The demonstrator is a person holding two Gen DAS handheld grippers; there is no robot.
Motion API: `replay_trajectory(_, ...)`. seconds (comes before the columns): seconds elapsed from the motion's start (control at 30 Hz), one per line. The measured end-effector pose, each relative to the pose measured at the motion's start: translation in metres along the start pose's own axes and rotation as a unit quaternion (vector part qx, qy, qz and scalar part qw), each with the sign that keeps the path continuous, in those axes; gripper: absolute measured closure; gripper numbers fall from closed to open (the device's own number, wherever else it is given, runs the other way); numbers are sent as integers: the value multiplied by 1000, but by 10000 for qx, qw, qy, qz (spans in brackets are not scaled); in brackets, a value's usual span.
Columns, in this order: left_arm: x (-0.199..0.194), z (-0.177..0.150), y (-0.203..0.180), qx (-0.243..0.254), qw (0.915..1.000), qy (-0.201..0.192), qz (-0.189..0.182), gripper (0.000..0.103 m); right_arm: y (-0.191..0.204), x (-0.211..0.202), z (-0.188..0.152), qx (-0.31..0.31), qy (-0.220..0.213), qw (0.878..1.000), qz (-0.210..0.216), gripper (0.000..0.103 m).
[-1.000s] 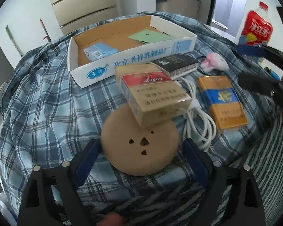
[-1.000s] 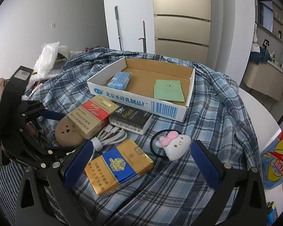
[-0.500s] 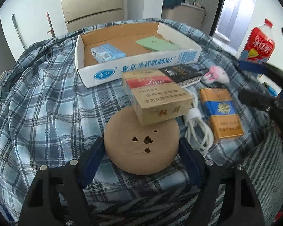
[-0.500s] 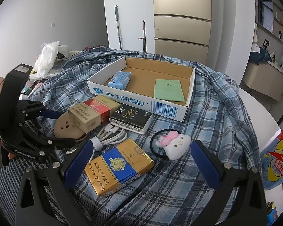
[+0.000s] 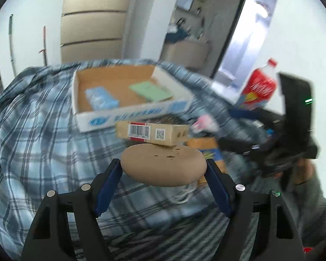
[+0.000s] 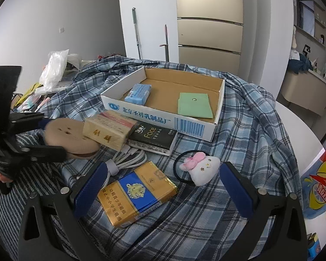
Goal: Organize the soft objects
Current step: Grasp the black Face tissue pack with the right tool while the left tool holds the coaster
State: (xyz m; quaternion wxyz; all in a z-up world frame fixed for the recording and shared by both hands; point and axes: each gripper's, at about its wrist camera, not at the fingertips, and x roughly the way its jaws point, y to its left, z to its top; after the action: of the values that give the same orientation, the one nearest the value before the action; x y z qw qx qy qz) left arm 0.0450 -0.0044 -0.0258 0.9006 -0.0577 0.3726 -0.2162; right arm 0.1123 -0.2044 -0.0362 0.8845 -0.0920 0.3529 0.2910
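The left gripper [image 5: 163,169] pinches a tan, round, flat cushion [image 5: 163,166] by its rim, lifted off the plaid cloth [image 5: 32,134]; three small holes mark its top, where a carton [image 5: 152,133] leans. The right gripper [image 6: 163,184] hangs spread, empty.

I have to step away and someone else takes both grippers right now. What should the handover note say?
Left gripper: shut on the tan round cushion, raised off the plaid cloth; a red-topped carton rests on its far edge and may slide.
Right gripper: open, empty, above the yellow and blue carton.
Cardboard tray: holds the blue tissue pack and green pouch.
Left: cushion into the tray, then likely the plush hair tie, which lies on the cloth.
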Motion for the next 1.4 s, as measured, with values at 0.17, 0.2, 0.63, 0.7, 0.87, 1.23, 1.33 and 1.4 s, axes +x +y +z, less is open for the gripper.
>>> replay_trajectory(0.17, -20, 6, -1, -12, 9993, -344, 170, 24, 3, -1, 2, -35, -7, 9998, -187, 0)
replay_trajectory(0.2, -22, 6, 0, 20, 9987, -370, 361, 24, 4, 0, 3, -70, 30, 9997, -217, 0)
replay_trajectory(0.63, -38, 10, 41, -737, 9842, -573, 1506, 24, 34, 38, 52, -800, 479, 9956, -109, 0)
replay_trajectory(0.7, -35, 10, 45, -857, 9844, -451, 1471, 24, 32, 57, 54, -1109, 796, 9904, -194, 0)
replay_trajectory(0.87, -31, 8, 40, -769, 9863, -385, 1405, 24, 15, 93, 49, -896, 1349, 9867, 119, 0)
replay_trajectory(1.23, -26, 7, 36, -680, 9871, -325, 1411, 24, 4, 107, 50, -193, 1454, 9879, 507, 20)
replay_trajectory(1.33, -28, 7, 37, -698, 9867, -364, 1423, 24, 4, 113, 48, -200, 1580, 9859, 507, 22)
replay_trajectory(1.4, -28, 7, 38, -714, 9862, -393, 1441, 24, 6, 111, 49, -228, 1544, 9862, 544, 29)
